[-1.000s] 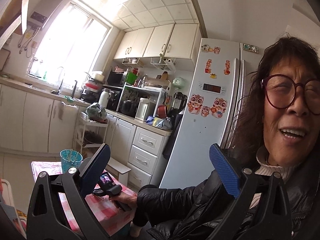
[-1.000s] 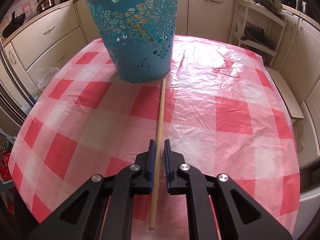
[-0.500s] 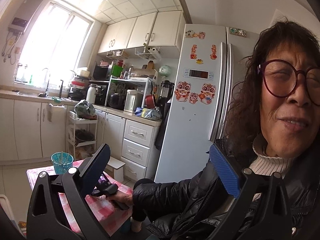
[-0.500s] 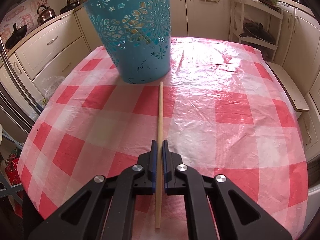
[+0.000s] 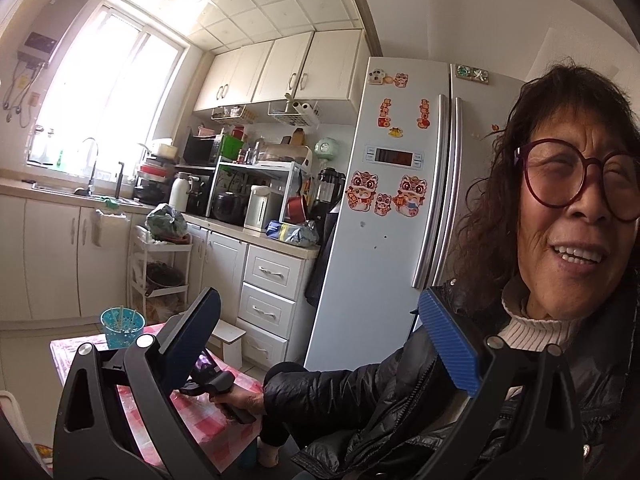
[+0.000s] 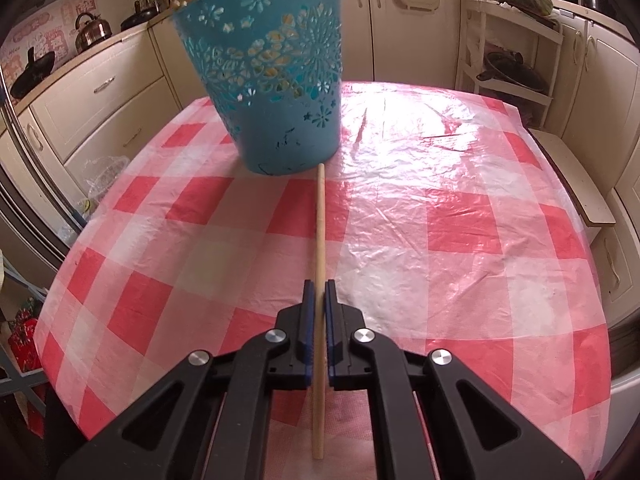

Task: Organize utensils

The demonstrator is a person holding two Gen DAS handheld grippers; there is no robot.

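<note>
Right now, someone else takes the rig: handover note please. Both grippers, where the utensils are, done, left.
Right hand-held gripper: shut on the chopstick, which runs from under the gripper toward the foot of the basket.
Left hand-held gripper: open, empty, held off the table and pointing at the person and the fridge, away from the job.
Basket: blue, cut-out pattern, upright on the checked tablecloth; a few sticks already stand inside.
Done: chopstick gripped. Whether it is off the cloth yet I cannot tell.
Left: carry it up and drop it in the basket. I see no other loose utensils on the cloth.
</note>
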